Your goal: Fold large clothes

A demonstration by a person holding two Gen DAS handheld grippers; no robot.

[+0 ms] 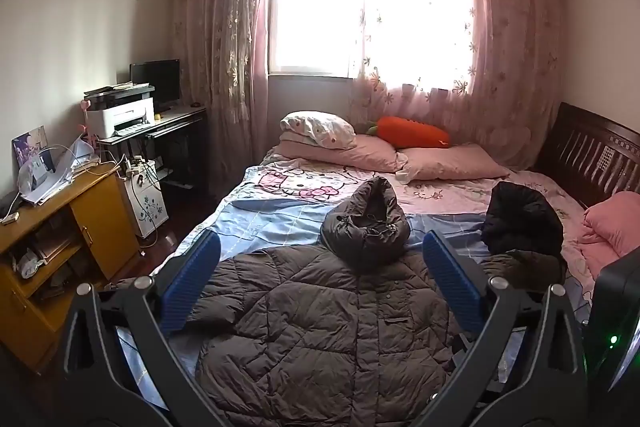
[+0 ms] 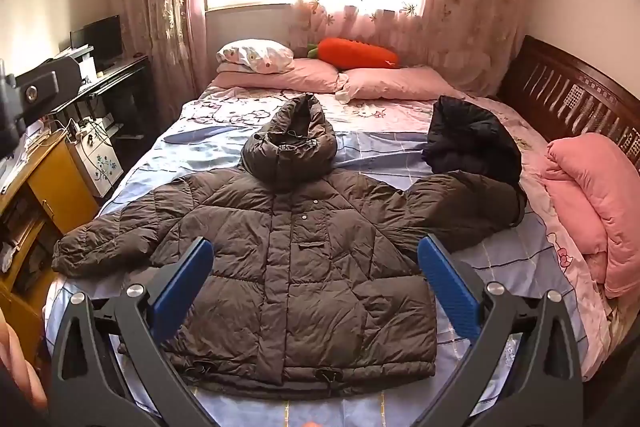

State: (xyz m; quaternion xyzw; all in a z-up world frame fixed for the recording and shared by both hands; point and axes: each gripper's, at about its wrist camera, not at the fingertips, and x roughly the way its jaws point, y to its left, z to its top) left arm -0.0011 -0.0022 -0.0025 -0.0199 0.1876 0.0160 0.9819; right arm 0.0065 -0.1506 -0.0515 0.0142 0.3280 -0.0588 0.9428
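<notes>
Jacket [image 2: 296,267], brown quilted with hood [image 2: 290,147], lies face-up and spread flat on the bed sheet [image 2: 192,147], sleeves out to both sides. Left gripper [image 1: 320,283] and right gripper [image 2: 316,291] hover above it, jaws fully apart, holding nothing. Likely risk: puffy slick fabric slipping from a shallow pinch. A black garment [image 2: 472,143] covers the far sleeve's cuff; the hem is cut off in the left view.

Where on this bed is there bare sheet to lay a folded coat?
Bare sheet lies left of the hood, between the pillows and the brown coat. A smaller strip runs between the coat's sleeve and the pink quilt. The right side is crowded by the black jacket.
</notes>
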